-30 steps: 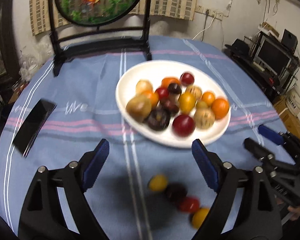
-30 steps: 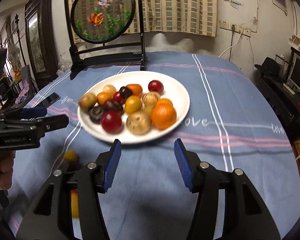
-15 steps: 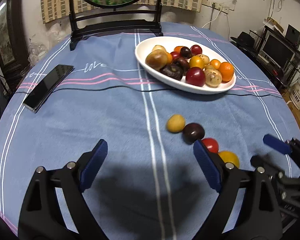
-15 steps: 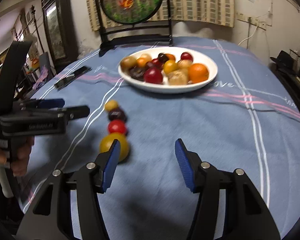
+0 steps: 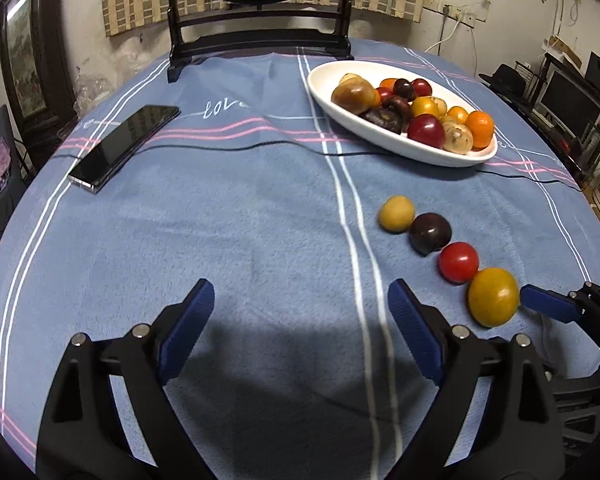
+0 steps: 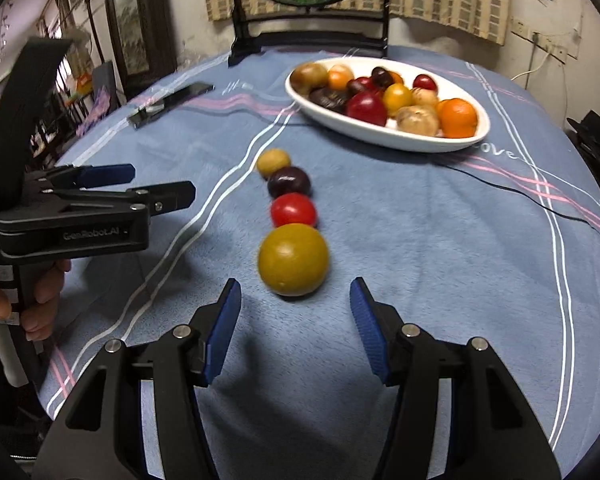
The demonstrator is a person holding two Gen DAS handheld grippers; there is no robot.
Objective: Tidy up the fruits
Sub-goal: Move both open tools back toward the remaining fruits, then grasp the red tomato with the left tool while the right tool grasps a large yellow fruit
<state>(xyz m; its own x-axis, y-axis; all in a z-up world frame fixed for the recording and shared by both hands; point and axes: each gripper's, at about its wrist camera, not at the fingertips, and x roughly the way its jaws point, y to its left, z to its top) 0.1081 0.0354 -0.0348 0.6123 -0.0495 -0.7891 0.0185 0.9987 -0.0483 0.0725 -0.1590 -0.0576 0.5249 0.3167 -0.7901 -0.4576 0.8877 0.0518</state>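
Observation:
A white oval plate (image 5: 384, 142) (image 6: 384, 136) at the back right holds several mixed fruits. On the blue cloth four fruits lie in a row: a small tan one (image 5: 396, 213) (image 6: 273, 162), a dark purple one (image 5: 430, 233) (image 6: 289, 181), a red one (image 5: 458, 262) (image 6: 293, 210) and a large yellow one (image 5: 493, 296) (image 6: 293, 259). My left gripper (image 5: 300, 334) (image 6: 156, 186) is open and empty, left of the row. My right gripper (image 6: 295, 330) is open and empty, just short of the yellow fruit; its blue fingertip (image 5: 540, 304) shows beside that fruit.
A black phone (image 5: 124, 146) (image 6: 168, 104) lies on the cloth at the left. A thin black cable (image 5: 240, 146) runs across the table in front of the plate. A dark wooden stand with a round painted screen (image 5: 260, 40) is at the table's far edge.
Both grippers have pulled back from the plate toward the near edge. The row of four fruits now lies closer in both views, and the yellow fruit sits just ahead of my right gripper.

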